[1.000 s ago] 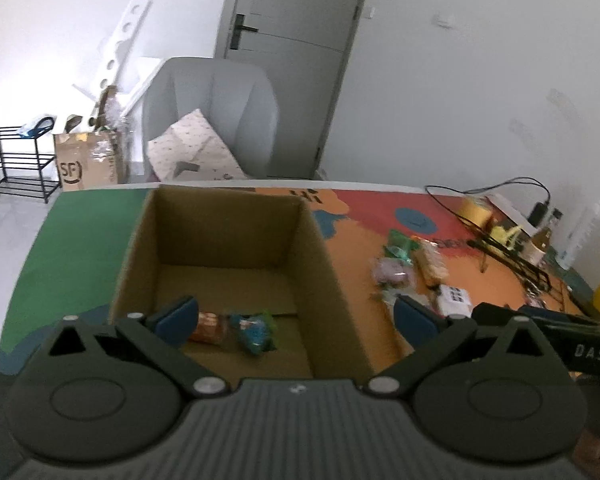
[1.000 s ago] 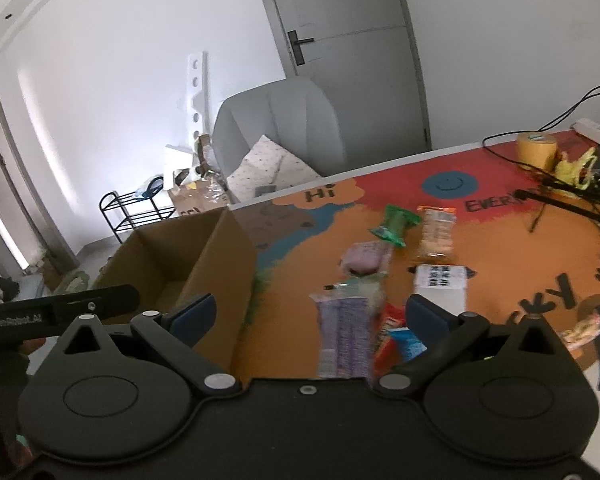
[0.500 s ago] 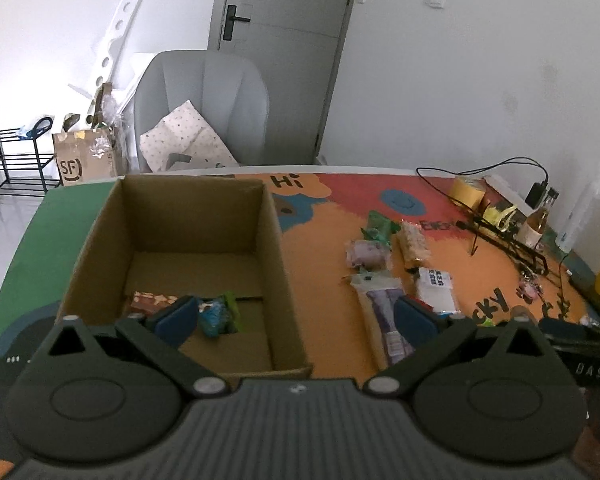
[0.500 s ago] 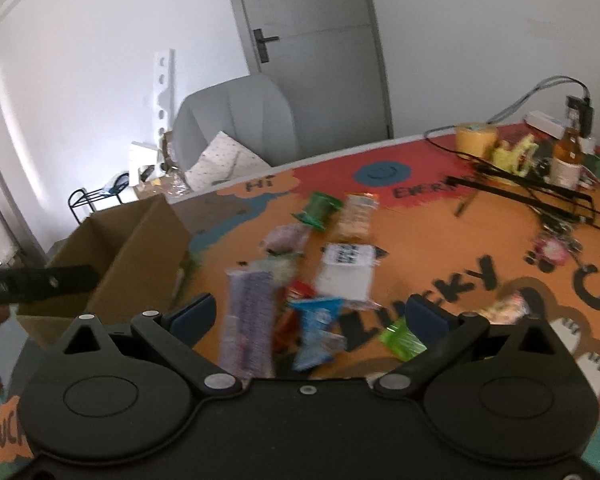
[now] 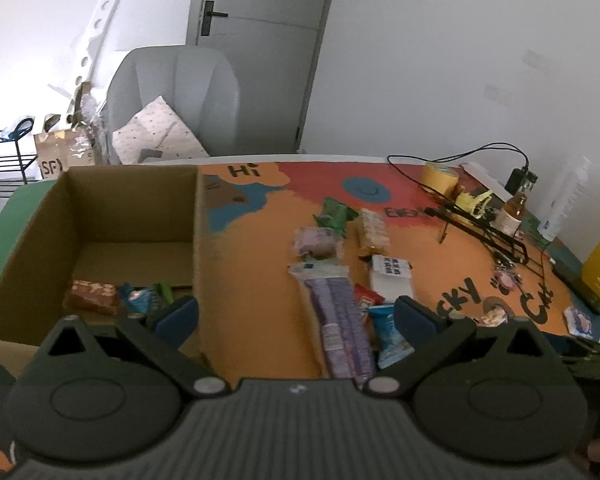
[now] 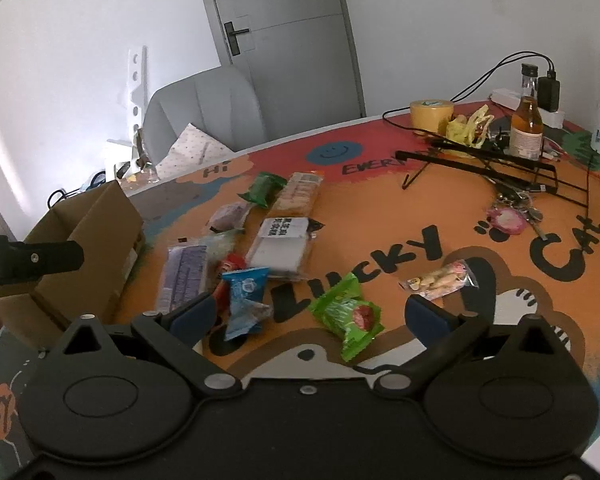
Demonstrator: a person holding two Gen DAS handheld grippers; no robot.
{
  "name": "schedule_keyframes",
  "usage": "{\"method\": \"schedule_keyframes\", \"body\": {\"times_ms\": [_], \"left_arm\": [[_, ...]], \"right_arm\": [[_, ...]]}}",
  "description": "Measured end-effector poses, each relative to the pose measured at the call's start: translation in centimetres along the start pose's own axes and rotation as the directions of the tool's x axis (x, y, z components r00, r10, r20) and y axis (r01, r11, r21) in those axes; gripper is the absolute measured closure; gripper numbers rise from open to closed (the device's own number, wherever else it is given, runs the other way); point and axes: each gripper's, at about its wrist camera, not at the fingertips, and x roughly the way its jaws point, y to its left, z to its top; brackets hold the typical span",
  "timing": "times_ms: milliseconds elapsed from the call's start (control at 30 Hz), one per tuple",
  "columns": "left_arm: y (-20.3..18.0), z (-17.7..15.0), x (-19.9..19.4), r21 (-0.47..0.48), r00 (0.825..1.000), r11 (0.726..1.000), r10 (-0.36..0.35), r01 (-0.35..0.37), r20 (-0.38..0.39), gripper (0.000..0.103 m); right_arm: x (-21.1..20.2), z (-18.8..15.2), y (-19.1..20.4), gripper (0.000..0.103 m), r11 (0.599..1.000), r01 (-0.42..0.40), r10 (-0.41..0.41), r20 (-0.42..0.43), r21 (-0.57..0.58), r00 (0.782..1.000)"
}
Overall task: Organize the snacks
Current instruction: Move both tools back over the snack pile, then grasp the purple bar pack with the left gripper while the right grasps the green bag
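Note:
An open cardboard box [image 5: 198, 216] stands at the table's left and holds a brown snack [image 5: 92, 297] and a teal packet [image 5: 140, 300]; it also shows in the right wrist view [image 6: 100, 232]. Loose snacks lie right of it: a long purple pack [image 5: 340, 320], a blue packet [image 6: 246, 294], a green packet [image 6: 346, 316], a white pack [image 6: 280, 244]. My left gripper [image 5: 296, 314] is open and empty over the box's right wall. My right gripper [image 6: 308, 314] is open and empty above the green and blue packets.
A clear-wrapped snack [image 6: 440, 278] lies on the right. A wire stand [image 6: 492, 164], a bottle [image 6: 526, 132], a yellow tape roll [image 6: 430, 114], keys [image 6: 508, 216] and cables crowd the far right. A grey chair [image 5: 176, 100] stands behind the table.
My left gripper has shifted right from over the box toward the snack pile. My right gripper has moved right and nearer, now over the green and blue packets. Both stay open.

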Motion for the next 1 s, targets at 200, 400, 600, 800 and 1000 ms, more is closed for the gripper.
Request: {"method": "schedule_keyframes", "body": {"times_ms": [200,400,600,800,1000], "left_arm": [[-1.6,-0.6,1.2,0.026,0.999,0.999,-0.045,0.045,-0.004,0.002],[-2.9,-1.0,2.5,0.054,0.998,0.997,-0.062,0.063,-0.019,0.008],[-3.6,-1.6,4.8,0.058,0.997,0.997,-0.049,0.053,-0.058,0.021],[-4.1,-2.1,6.6,0.057,0.995,0.997,-0.043,0.048,-0.090,0.028],[-4.6,-2.7,8.0,0.063,0.993,0.997,-0.029,0.036,-0.112,0.030]], "right_arm": [[1.1,-0.2,-1.1,0.017,1.000,0.013,-0.013,-0.014,0.015,1.000],[2.2,-0.4,-2.3,0.030,0.999,0.013,-0.012,-0.027,0.036,1.000],[3.2,-0.1,-2.7,0.035,0.999,0.022,-0.022,-0.012,0.046,1.000],[4.4,0.3,-2.8,0.035,0.999,0.020,-0.021,0.002,0.040,1.000],[5.7,0.1,-3.1,0.038,0.999,0.035,-0.035,-0.013,0.031,0.999]]}}
